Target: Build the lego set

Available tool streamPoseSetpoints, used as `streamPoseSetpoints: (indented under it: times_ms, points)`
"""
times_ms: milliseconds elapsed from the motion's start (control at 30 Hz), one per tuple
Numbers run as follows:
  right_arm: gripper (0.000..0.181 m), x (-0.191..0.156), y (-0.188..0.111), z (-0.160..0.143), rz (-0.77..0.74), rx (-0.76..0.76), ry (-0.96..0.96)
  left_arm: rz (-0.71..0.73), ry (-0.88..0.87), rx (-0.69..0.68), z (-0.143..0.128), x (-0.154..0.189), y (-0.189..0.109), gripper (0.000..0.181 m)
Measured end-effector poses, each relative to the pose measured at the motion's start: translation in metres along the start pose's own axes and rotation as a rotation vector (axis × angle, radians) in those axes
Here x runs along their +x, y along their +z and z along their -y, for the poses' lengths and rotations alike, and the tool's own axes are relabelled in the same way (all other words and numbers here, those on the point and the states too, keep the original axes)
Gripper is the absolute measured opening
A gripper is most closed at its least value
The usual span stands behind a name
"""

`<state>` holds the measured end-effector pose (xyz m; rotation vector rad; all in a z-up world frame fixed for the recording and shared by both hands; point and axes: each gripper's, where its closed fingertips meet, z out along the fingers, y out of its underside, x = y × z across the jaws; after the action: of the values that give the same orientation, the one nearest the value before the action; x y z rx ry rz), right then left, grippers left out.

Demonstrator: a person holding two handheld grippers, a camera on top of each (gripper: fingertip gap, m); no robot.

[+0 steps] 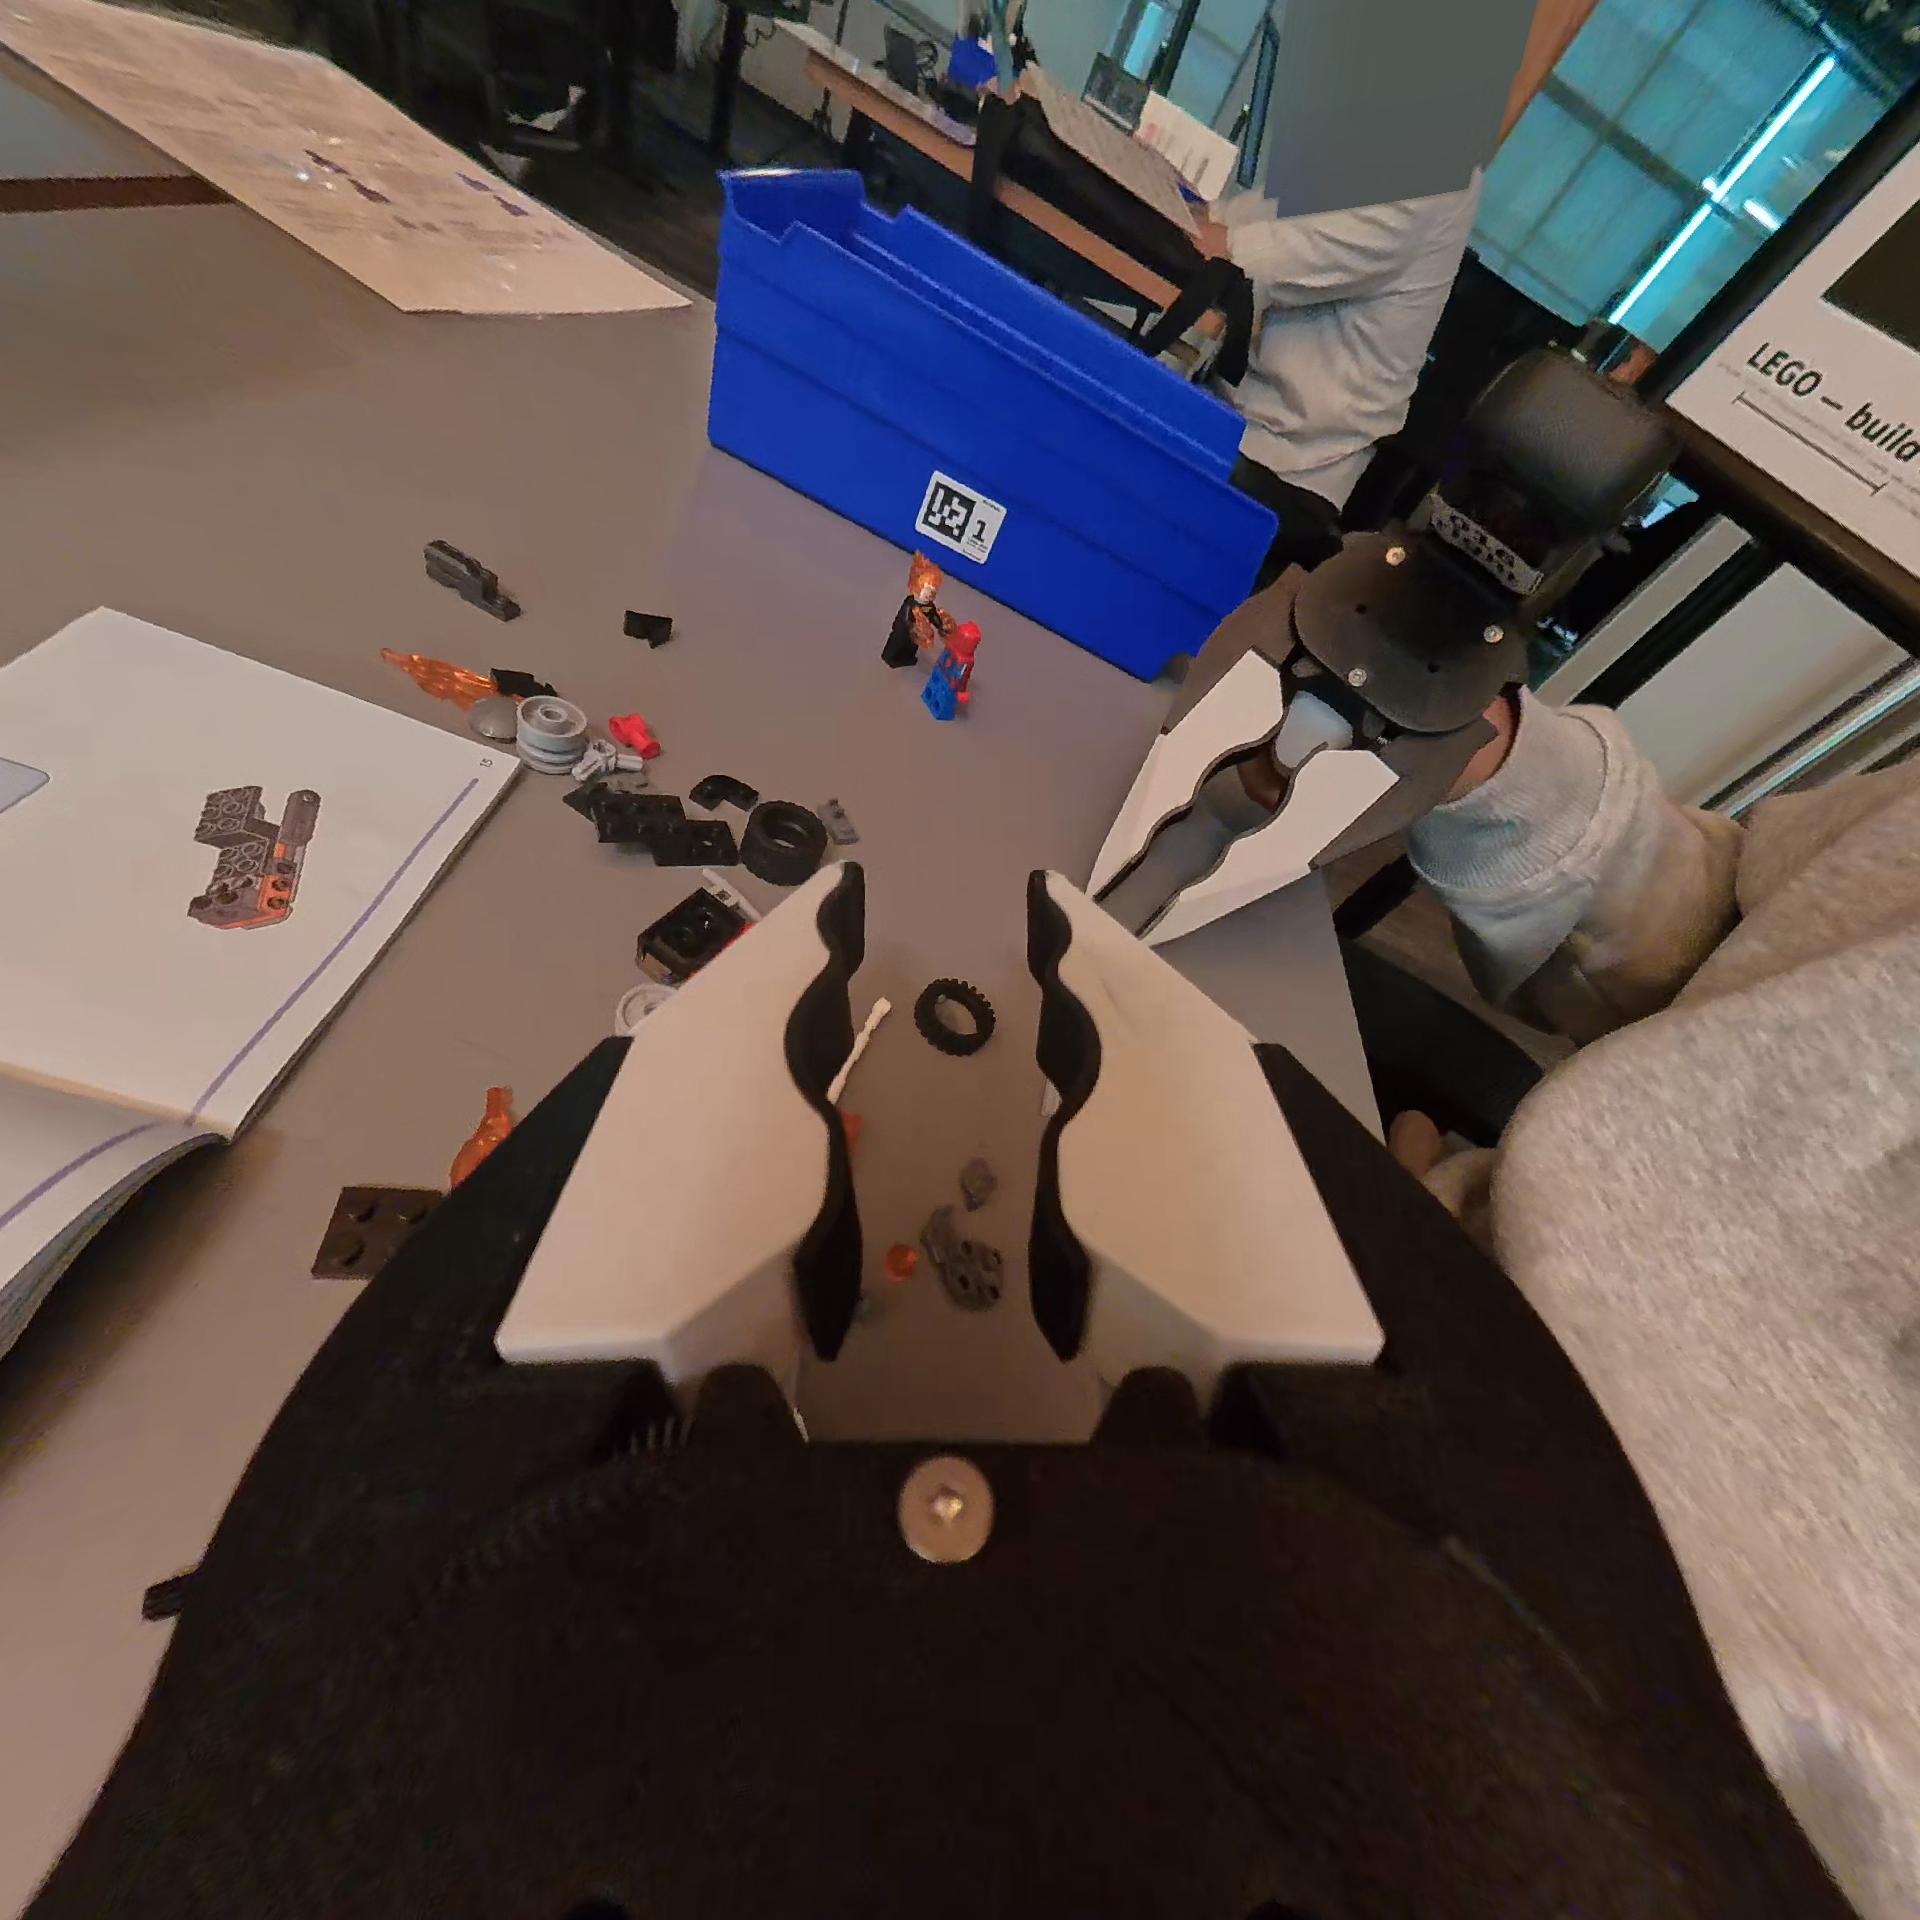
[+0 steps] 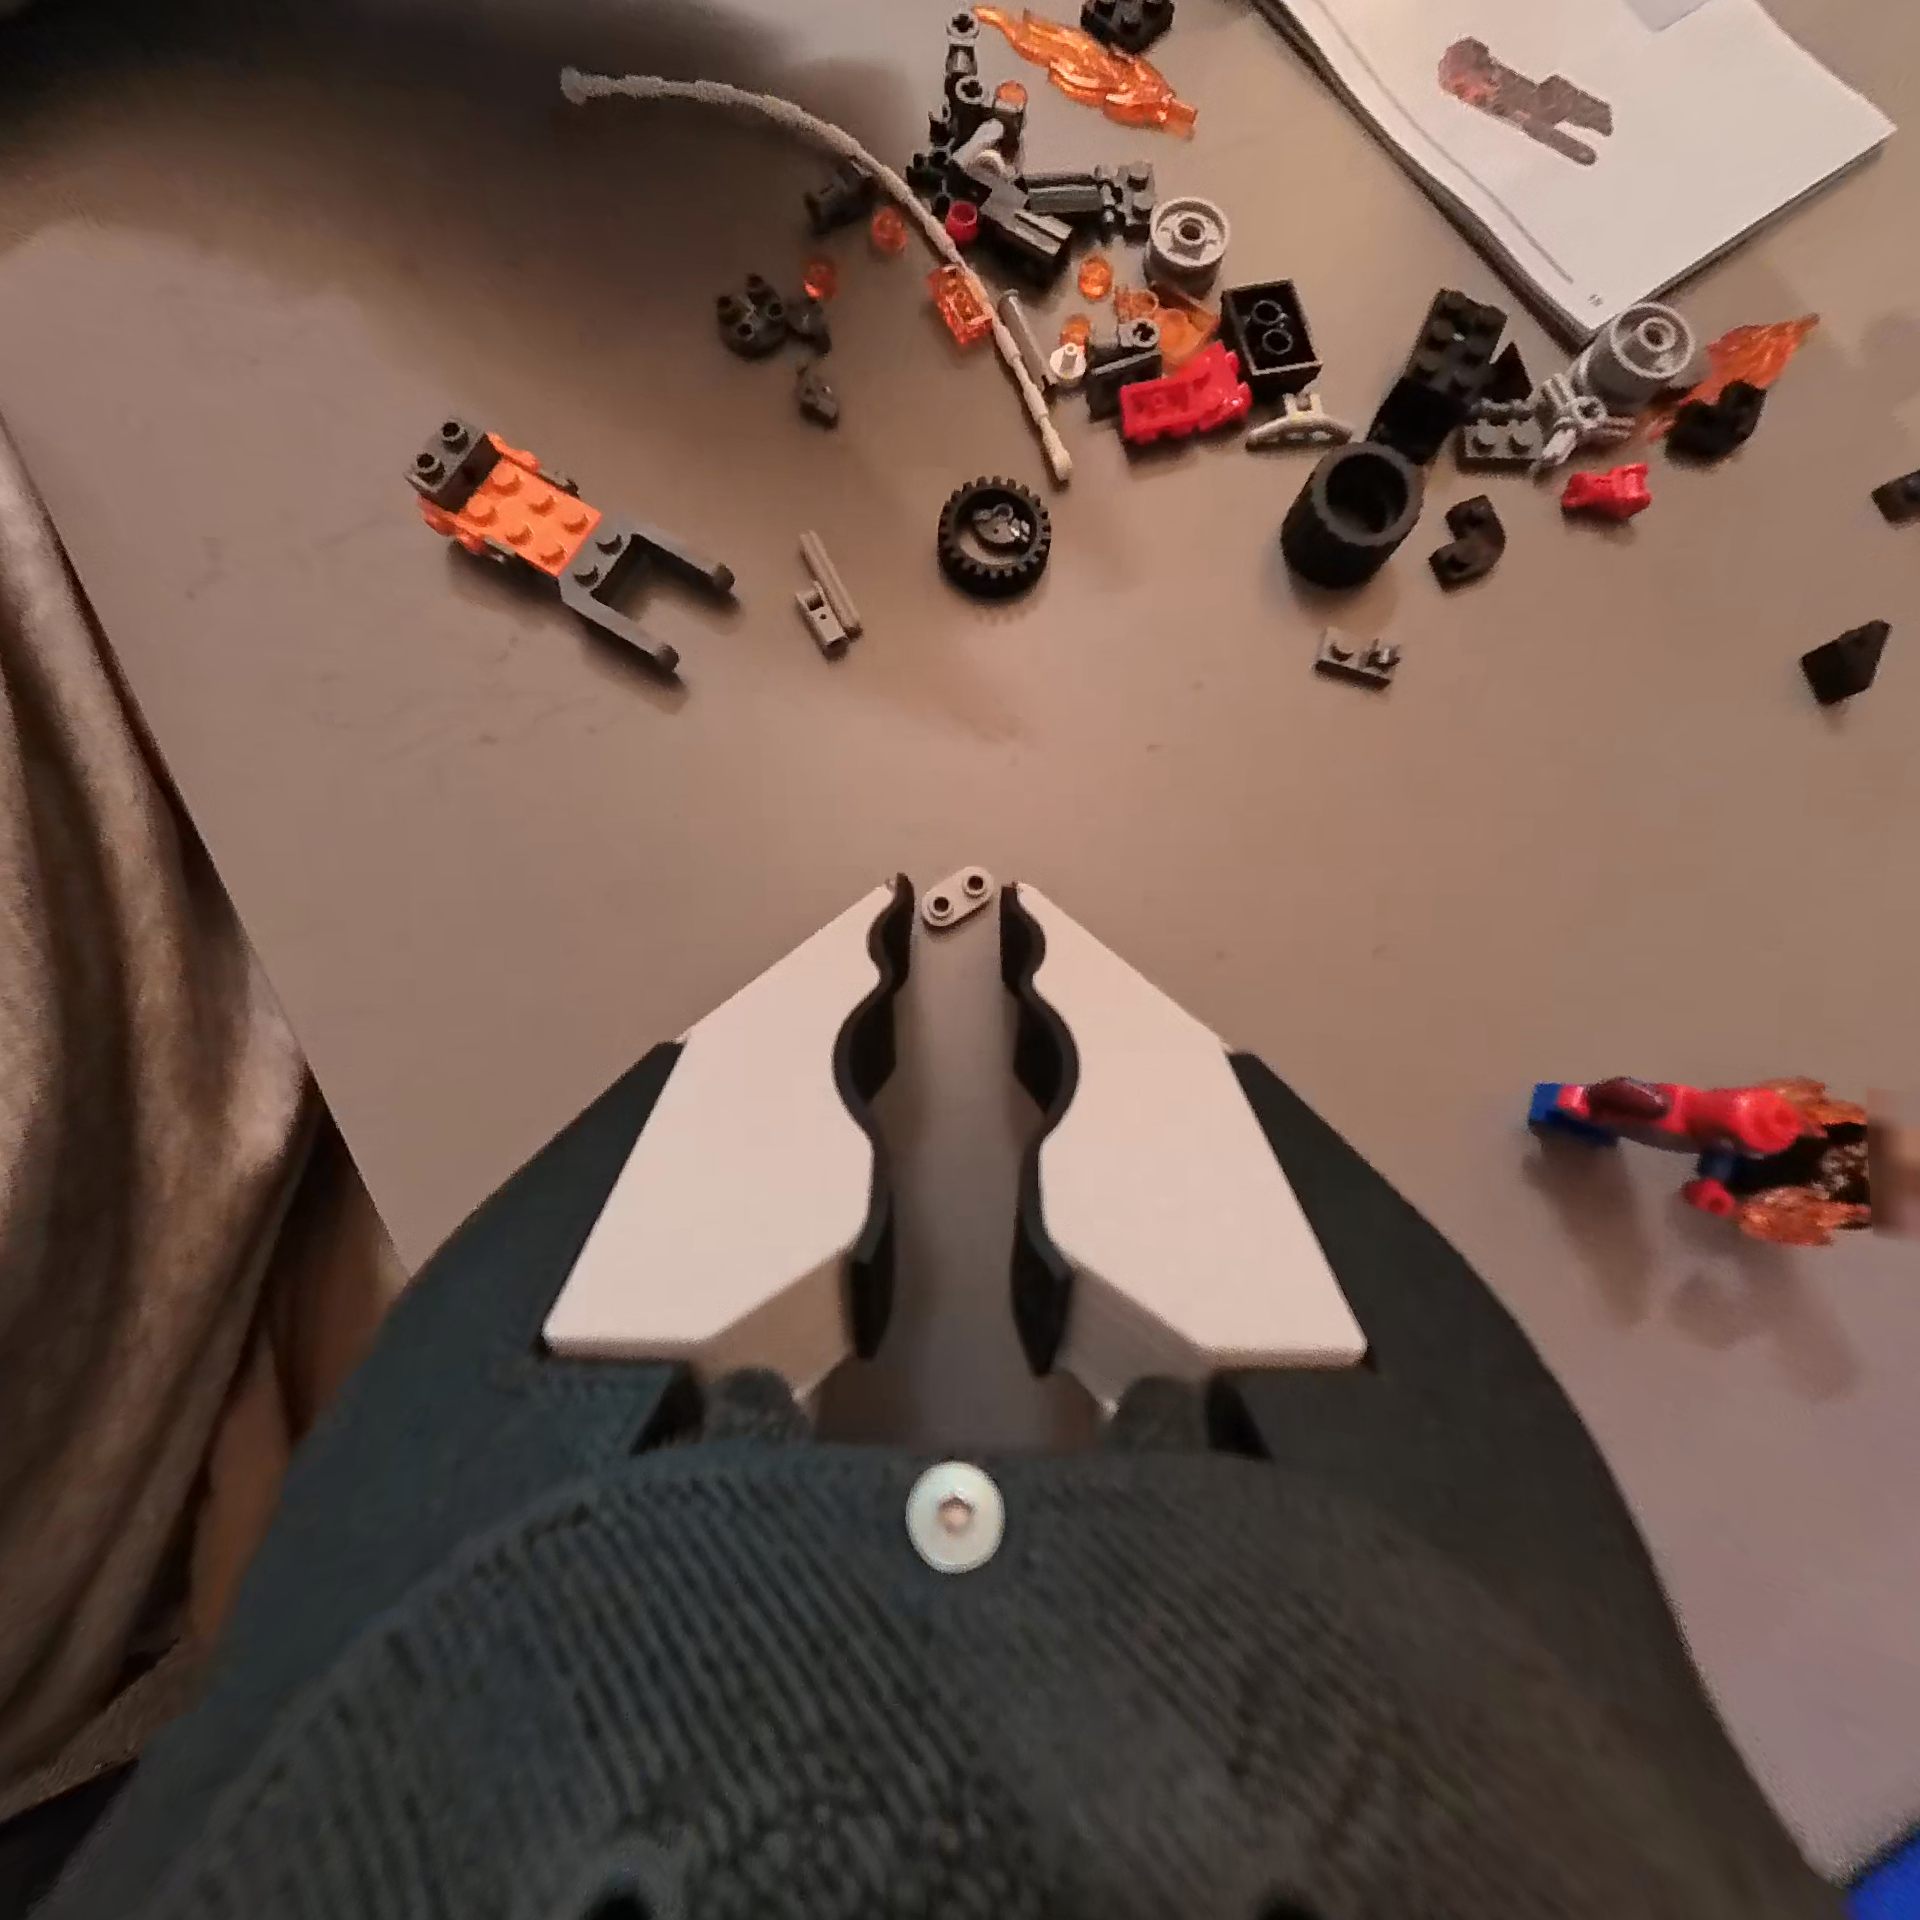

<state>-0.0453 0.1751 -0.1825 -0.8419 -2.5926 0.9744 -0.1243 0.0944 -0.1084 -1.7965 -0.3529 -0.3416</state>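
step: picking a part | right tool (image 2: pixel 951 902) narrowly open, straddling small grey two-hole plate (image 2: pixel 956 896) on tabletop (image 2: pixel 1039 769), not gripped | left tool (image 1: pixel 945 904) open, empty | orange-grey subassembly (image 2: pixel 540 520) beside loose parts | next: close, lift

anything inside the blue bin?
The blue bin shows only bare inner wall near its rim in the left wrist view; its floor is hidden by the front wall, so contents cannot be told.

Loose lego pieces (image 2: pixel 1143 312) scattered flat on tabletop (image 2: pixel 1039 748), orange-and-grey partial assembly (image 2: pixel 540 520) apart, two minifigures (image 1: pixel 935 644) upright
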Motion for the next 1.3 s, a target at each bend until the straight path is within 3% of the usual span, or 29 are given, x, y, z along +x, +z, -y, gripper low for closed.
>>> streamPoseSetpoints:
  times_ms: [400,633,767,1000,1300]
  points:
    - [0.009,-0.011,0.007,0.002,0.047,-0.027,0.003,-0.001,-0.003,0.028,0.004,0.001,-0.003,0.030]
    - [0.015,-0.018,0.004,0.010,0.073,-0.012,-0.072,-0.002,-0.013,0.035,0.003,0.001,-0.005,0.030]
    - [0.023,-0.027,0.001,0.011,0.150,-0.029,-0.245,-0.005,-0.018,0.033,0.001,0.001,-0.005,0.030]
    - [0.028,-0.021,0.005,-0.001,0.246,-0.283,-0.618,0.005,-0.021,0.006,-0.007,-0.002,-0.001,0.029]
    - [0.018,-0.019,0.012,0.000,0.355,-0.403,-0.745,-0.004,-0.042,0.017,-0.007,-0.003,0.000,0.030]
